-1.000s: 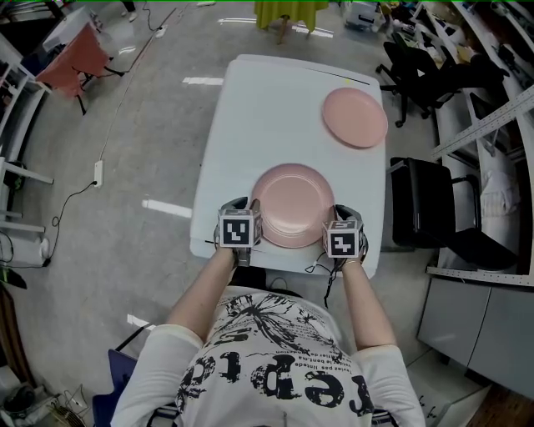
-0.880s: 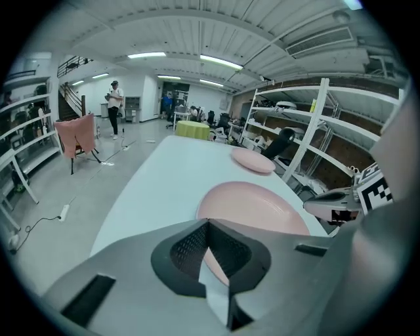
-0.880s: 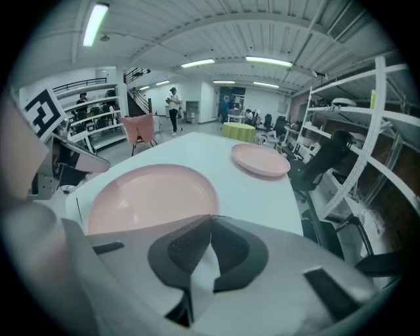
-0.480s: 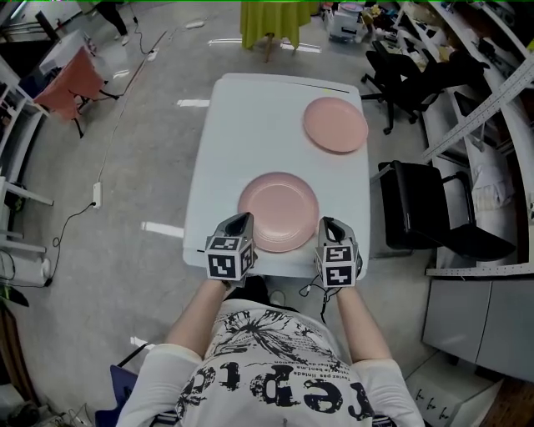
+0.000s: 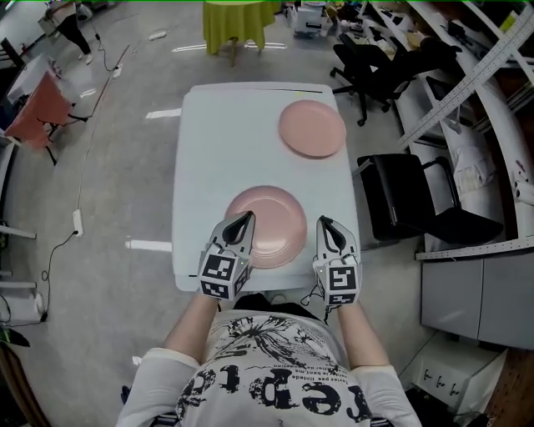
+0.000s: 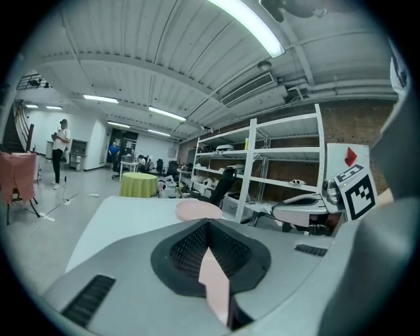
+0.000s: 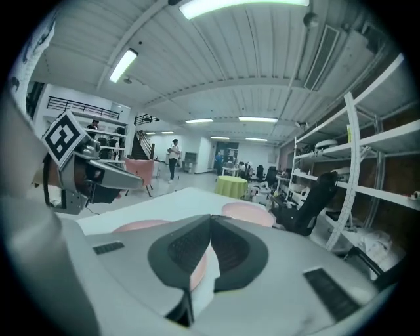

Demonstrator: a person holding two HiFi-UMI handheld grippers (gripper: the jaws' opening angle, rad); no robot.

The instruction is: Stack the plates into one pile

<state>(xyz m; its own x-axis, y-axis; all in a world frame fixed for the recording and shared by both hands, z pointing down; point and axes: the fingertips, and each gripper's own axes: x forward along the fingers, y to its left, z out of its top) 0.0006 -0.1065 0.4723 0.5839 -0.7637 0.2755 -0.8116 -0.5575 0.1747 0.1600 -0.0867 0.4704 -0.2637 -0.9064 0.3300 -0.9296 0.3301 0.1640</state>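
Two pink plates lie apart on the white table (image 5: 209, 167). The near plate (image 5: 269, 225) is close to the front edge, and the far plate (image 5: 312, 128) sits at the back right corner. My left gripper (image 5: 247, 218) is shut, its tips over the near plate's left rim, and a pink strip shows below its closed jaws (image 6: 209, 226). Nothing is gripped. My right gripper (image 5: 322, 222) is also shut and empty, just right of that plate's rim. From the right gripper (image 7: 210, 220) both the near plate (image 7: 141, 224) and the far plate (image 7: 248, 211) show ahead.
A black office chair (image 5: 417, 196) stands tight against the table's right side, with grey cabinets (image 5: 480, 292) beyond. A round table with a yellow-green cloth (image 5: 238, 17) is past the far end. Bare floor lies to the left, and metal shelving (image 6: 282, 170) runs along the wall.
Both grippers stood open at the near plate's two sides. They have closed and drawn back toward the table's front edge. The plates have not moved.
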